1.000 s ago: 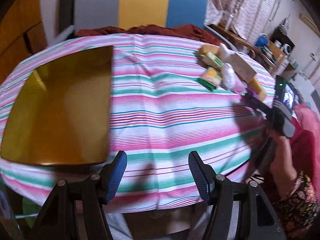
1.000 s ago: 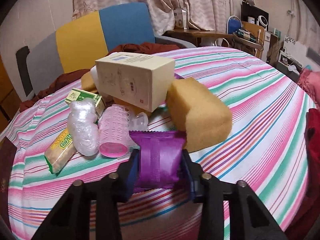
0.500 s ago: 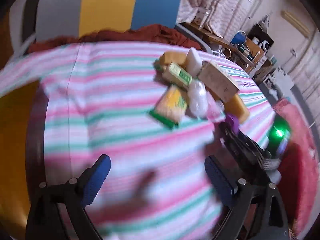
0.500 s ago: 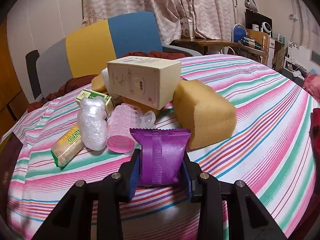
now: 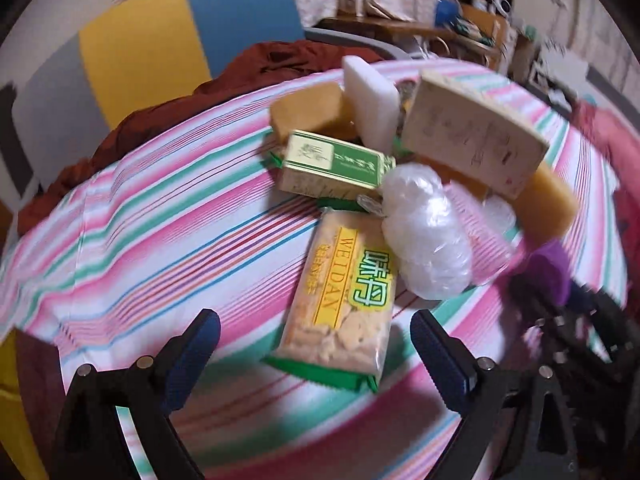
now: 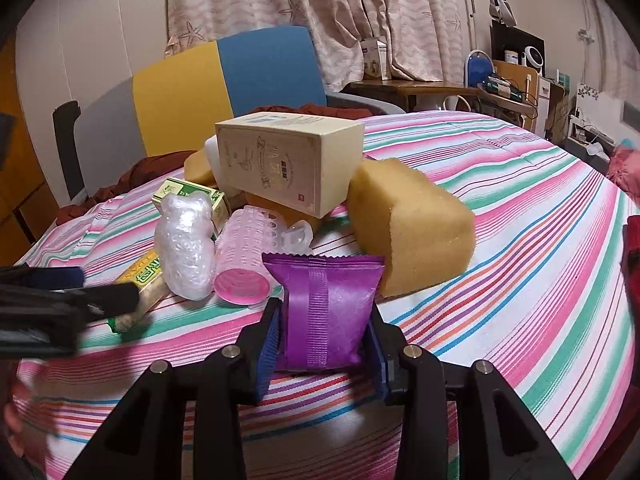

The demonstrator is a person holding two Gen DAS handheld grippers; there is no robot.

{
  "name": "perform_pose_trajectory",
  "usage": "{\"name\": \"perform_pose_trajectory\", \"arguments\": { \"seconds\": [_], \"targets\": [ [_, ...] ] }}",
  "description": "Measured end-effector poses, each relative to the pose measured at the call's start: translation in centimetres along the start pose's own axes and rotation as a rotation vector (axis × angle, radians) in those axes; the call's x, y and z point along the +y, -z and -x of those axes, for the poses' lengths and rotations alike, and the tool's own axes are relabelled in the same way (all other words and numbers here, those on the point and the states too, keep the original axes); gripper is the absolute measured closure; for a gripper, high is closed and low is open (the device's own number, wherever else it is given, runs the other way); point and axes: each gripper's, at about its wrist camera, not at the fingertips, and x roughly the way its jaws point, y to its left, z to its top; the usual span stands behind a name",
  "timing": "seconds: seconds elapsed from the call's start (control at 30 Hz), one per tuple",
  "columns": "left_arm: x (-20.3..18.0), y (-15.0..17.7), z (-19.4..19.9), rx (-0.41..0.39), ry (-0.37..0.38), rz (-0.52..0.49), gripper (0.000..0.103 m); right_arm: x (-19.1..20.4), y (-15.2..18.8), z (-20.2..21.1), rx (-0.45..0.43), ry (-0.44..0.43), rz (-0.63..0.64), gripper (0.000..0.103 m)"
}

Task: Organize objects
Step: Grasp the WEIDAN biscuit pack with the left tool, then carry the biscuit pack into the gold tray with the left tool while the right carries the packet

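Note:
On the striped tablecloth (image 5: pixel 160 248) lies a pile of objects. My left gripper (image 5: pixel 314 328) is open wide, its blue pads either side of the near end of a WEIDAN biscuit packet (image 5: pixel 344 292), not touching it. Behind the packet are a green box (image 5: pixel 332 168), a clear plastic-wrapped lump (image 5: pixel 424 236), a cream carton (image 5: pixel 472 136) and a white foam block (image 5: pixel 370 96). My right gripper (image 6: pixel 324 316) grips a purple packet (image 6: pixel 326 312) by its sides; its jaws are opening slightly. A pink roller (image 6: pixel 244 260) and a yellow sponge (image 6: pixel 408 224) lie just beyond it.
A gold tray (image 5: pixel 12 400) shows at the table's left edge. A chair with a grey, yellow and blue back (image 6: pixel 224 76) stands behind the table with a dark red cloth (image 5: pixel 280 60) on it. A cluttered desk (image 6: pixel 440 92) is at the back right.
My left gripper swung right, from the gold tray to the pile, and its jaws widened. The right gripper stayed in place, and the purple packet now stands more upright between its pads.

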Motion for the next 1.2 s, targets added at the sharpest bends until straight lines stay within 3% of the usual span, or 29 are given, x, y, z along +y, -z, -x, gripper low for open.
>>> {"name": "perform_pose_trajectory", "arguments": {
  "seconds": [0.1, 0.2, 0.27, 0.37, 0.87, 1.2],
  "targets": [
    [-0.1, 0.1, -0.5, -0.038, -0.033, -0.014, 0.008, 0.0, 0.0, 0.0, -0.002, -0.001, -0.001, 0.062],
    [0.4, 0.9, -0.8, -0.072, 0.01, 0.008, 0.021, -0.1, 0.1, -0.1, -0.003, -0.002, 0.0, 0.061],
    [0.8, 1.3, -0.5, -0.095, 0.054, 0.023, 0.039, -0.1, 0.2, -0.1, -0.003, -0.003, -0.001, 0.061],
    [0.8, 1.8, -0.1, -0.114, 0.034, 0.018, 0.054, -0.1, 0.1, -0.1, -0.002, 0.0, 0.0, 0.061],
    [1.9, 5.8, 2.3, -0.162, -0.003, 0.124, 0.056, 0.2, 0.2, -0.2, -0.006, 0.029, 0.022, 0.062],
    [2.8, 10.5, 6.4, -0.193, 0.031, 0.227, 0.056, 0.6, 0.3, -0.3, -0.003, 0.059, 0.043, 0.062]
  ]
}}
